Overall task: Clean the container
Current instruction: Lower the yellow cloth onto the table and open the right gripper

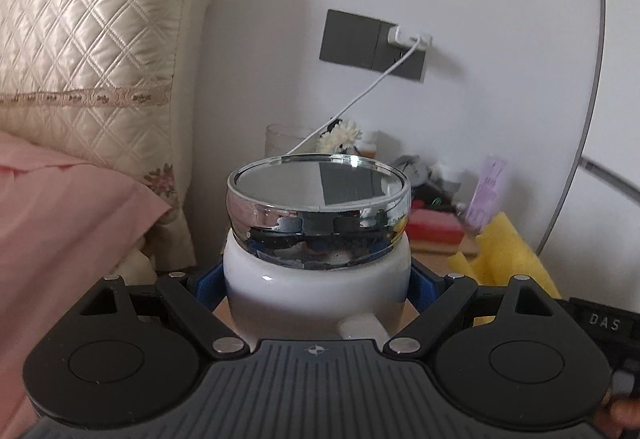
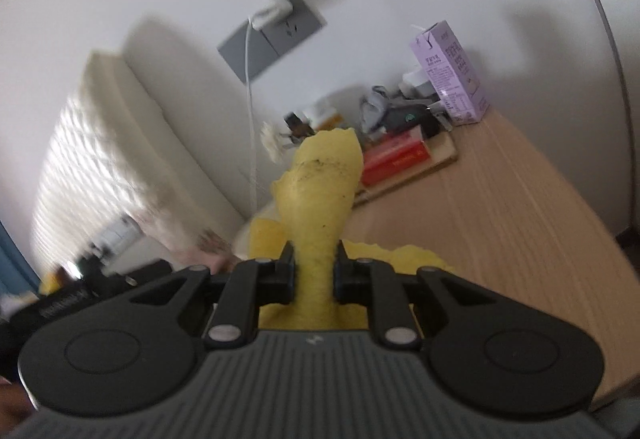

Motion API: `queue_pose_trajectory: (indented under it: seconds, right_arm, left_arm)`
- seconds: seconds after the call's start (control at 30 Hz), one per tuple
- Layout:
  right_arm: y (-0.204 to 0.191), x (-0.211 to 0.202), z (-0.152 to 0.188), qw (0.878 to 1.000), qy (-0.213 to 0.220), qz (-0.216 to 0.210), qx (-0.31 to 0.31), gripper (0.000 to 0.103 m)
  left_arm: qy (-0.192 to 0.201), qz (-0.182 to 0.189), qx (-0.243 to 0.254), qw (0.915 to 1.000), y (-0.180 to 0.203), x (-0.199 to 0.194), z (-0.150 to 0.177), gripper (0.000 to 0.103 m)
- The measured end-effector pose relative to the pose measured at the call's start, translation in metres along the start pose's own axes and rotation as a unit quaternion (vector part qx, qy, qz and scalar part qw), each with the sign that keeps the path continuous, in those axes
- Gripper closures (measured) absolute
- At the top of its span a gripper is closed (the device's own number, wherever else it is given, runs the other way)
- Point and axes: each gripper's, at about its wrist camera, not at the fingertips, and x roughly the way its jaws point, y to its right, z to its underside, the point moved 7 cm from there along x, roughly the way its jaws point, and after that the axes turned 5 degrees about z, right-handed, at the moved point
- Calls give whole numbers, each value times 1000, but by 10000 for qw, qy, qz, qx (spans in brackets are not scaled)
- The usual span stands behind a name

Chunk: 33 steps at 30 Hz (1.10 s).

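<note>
Jaws clamp jar and sponge at bedside desk [image 2: 520,207]

Left gripper [image 1: 318,289] grips white chrome-lidded jar [image 1: 316,275]; right gripper [image 2: 315,267] pinches soiled yellow sponge [image 2: 320,199].

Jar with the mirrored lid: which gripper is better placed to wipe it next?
Right. The right gripper already pinches the yellow cloth, while the left gripper is occupied clamping the white jar, steadying it.

A white jar [image 1: 316,279] with a mirrored silver lid [image 1: 319,195] stands upright, lid on. The yellow sponge [image 2: 320,195], squeezed narrow and flecked with dark specks, sits right of the jar.
</note>
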Motion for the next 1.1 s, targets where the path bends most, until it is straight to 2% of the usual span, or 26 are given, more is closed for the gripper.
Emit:
queue_pose_trajectory:
  seconds: [0.2, 0.37, 0.53, 0.87, 0.9, 0.93, 1.0, 1.1]
  right_arm:
    - [1, 23, 11, 9968, -256, 518, -547, 85]
    - [0, 34, 21, 9924, -394, 795, -847, 86]
    - [-4, 38, 23, 9885, -374, 954, -1113, 86]
    - [-7, 39, 25, 9878, -237, 1020, -1153, 83]
    - [-6, 39, 24, 9884, -222, 1008, -1114, 79]
    - [-7, 38, 24, 9886, -192, 1012, -1096, 64]
    - [-9, 35, 22, 9877, -96, 1058, -1150, 44]
    - [-11, 28, 17, 9874, 23, 1109, -1126, 43]
  left_arm:
    - [-123, -50, 231, 9996, -2, 7, 10, 13]
    - [-77, -88, 491, 9987, 4, 10, 14, 13]
    - [30, -165, 624, 9979, 10, 16, 16, 13]
    - [104, -173, 602, 9980, 14, 21, 16, 12]
    - [96, -168, 599, 9980, 14, 21, 17, 12]
    - [89, -158, 600, 9980, 14, 20, 17, 12]
    - [263, -75, 523, 9983, 14, 11, 15, 7]
    - [529, 14, 542, 9971, 16, -6, 7, 2]
